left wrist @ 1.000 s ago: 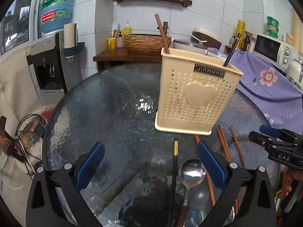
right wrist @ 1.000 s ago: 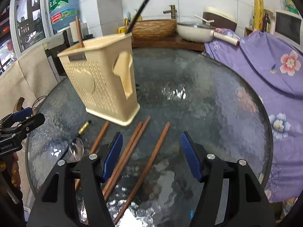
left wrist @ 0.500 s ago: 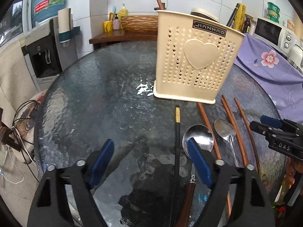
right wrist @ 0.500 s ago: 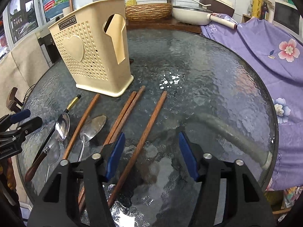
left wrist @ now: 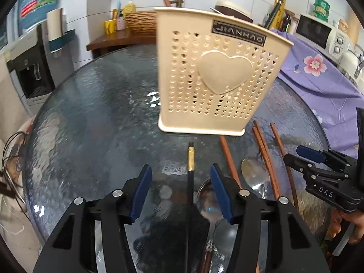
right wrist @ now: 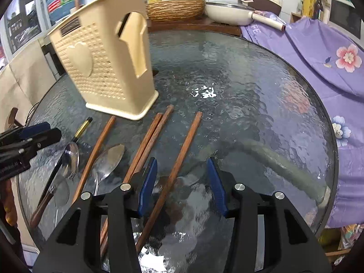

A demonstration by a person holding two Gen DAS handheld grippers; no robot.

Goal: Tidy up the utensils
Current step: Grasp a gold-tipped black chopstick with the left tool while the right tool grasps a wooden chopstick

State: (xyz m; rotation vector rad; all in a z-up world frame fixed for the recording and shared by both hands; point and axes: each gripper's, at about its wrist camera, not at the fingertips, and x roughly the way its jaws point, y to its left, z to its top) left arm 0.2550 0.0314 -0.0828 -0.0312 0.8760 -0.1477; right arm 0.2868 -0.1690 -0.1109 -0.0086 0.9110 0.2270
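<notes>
Both claws are closing, neither pressing anything. Left gripper (left wrist: 180, 191) straddles the black chopstick (left wrist: 189, 195) lying on the glass table (left wrist: 95, 113); right gripper (right wrist: 182, 183) straddles a brown chopstick (right wrist: 182, 157). Spoons (right wrist: 109, 159) and more chopsticks (right wrist: 147, 143) lie between them, in front of the cream holder (left wrist: 216, 75), standing upright.

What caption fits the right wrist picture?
Right gripper closing around a wooden chopstick beside the cream utensil holder.

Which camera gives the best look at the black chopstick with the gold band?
The left wrist view: the black chopstick lies centred between that gripper's closing jaws, gold band clear. In the right wrist view it sits small at the left edge, partly crossed by a spoon.
</notes>
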